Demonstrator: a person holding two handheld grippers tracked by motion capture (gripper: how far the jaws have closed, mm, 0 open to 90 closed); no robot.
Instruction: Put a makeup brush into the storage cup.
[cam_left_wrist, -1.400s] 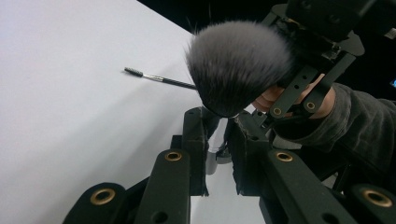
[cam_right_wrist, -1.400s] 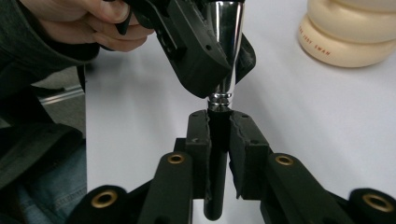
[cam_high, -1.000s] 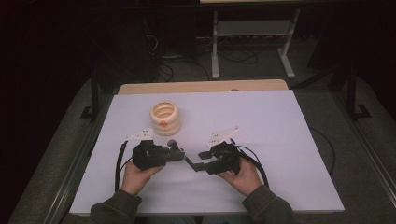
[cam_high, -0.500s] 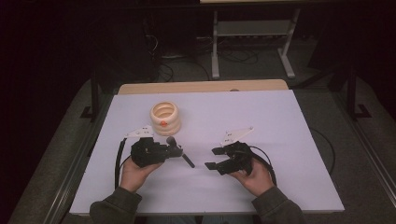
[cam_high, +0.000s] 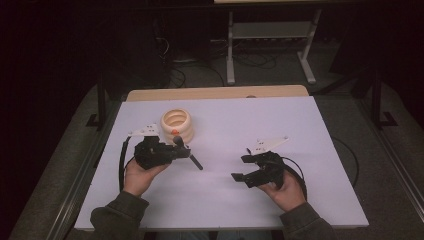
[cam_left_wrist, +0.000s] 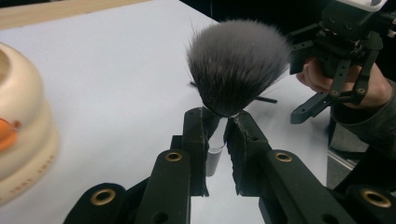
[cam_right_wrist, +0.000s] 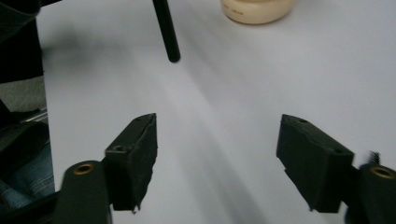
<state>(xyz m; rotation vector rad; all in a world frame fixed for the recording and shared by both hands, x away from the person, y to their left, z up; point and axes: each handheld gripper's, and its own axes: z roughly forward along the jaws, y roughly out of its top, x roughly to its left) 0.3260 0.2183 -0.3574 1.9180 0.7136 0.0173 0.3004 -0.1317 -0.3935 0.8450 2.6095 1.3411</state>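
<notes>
The brush (cam_left_wrist: 237, 65) is clamped at its neck by the left gripper (cam_left_wrist: 219, 135), bristles up, its black handle (cam_high: 194, 161) jutting out over the white table (cam_high: 320, 125) beside the cream ring stack (cam_high: 177, 125). The right gripper (cam_right_wrist: 217, 149) has just been opening, and its 2 jaws are spread wide with nothing between them. A slip is possible: the grip is taken on a narrow neck, so the brush could be twisted loose, or the stack knocked by the handle.
</notes>
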